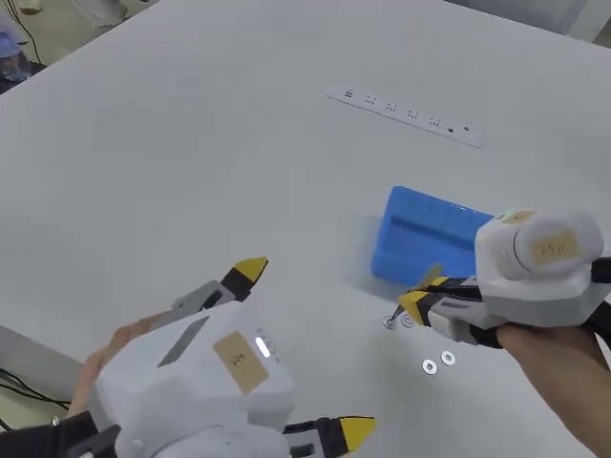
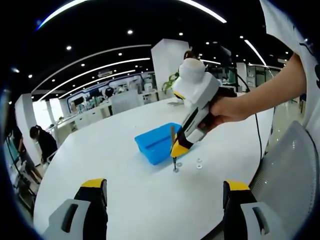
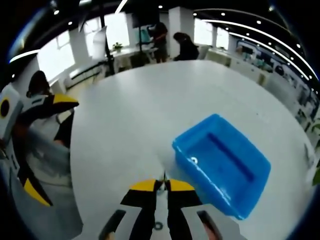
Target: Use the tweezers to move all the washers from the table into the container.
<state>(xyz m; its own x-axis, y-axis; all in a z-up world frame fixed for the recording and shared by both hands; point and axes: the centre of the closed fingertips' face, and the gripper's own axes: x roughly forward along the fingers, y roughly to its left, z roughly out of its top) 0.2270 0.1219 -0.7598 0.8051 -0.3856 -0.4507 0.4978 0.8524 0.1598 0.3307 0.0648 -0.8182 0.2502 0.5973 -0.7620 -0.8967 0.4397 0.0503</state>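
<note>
— Silvery washers [image 1: 430, 366] lie loose on the white table [image 1: 191, 143], a pair at the near right and two more just by the near wall of the blue container [image 1: 401, 262]. In the right gripper view, what looks like one sits inside it already.
— And the tweezers [image 2: 175, 162]?
— Clenched in the right claw [image 1: 412, 303], tips down at the two washers nearest the container. Whether they pinch one yet I cannot tell; it is too small.
— So how should the pick go?
— I'd slide one tip through the hole or under the rim, squeeze gently, then lift straight up before swinging over the container's wall. Thin flat rings likely skate on a smooth top, so press down lightly, not sideways.
— The left claw [image 1: 304, 351]?
— Released, jaws wide apart, hovering at the near left, well apart from the work. It could steady the container if it gets nudged. The power strip [image 1: 401, 113] on the far side is no obstacle.
</note>
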